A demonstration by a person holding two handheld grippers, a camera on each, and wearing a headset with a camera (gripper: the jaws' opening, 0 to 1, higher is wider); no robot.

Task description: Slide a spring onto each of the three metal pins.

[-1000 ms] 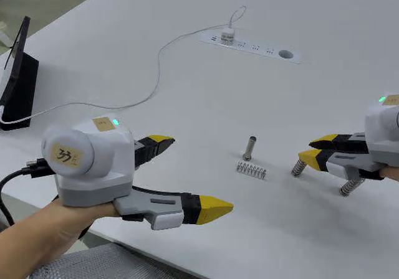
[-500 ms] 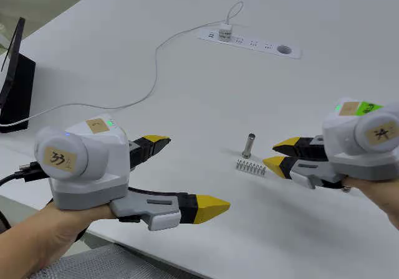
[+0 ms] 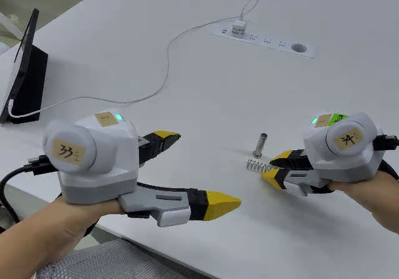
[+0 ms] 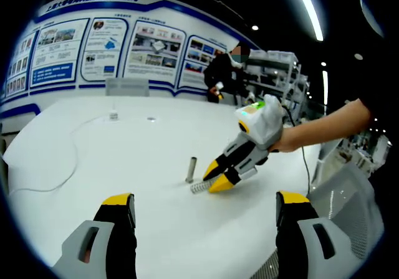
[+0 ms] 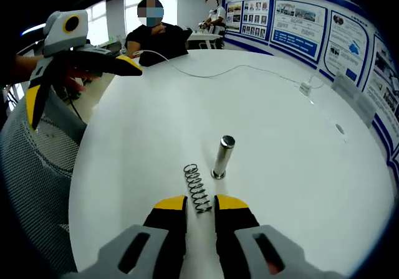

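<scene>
While your yellow-tipped left gripper (image 4: 204,199) hangs spread wide, ease the narrowly parted right gripper (image 5: 201,203) mid-length onto the light, roll-prone steel coil spring (image 5: 196,188).

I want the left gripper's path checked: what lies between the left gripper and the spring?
Only bare table, seen in the head view, lies between the left gripper and the spring. The right gripper is at the spring's far end.

White table (image 3: 206,61) w/ power strip (image 3: 262,40) & cable (image 3: 166,67); poster wall (image 4: 112,42), ceiling lights (image 4: 305,5) behind.
</scene>
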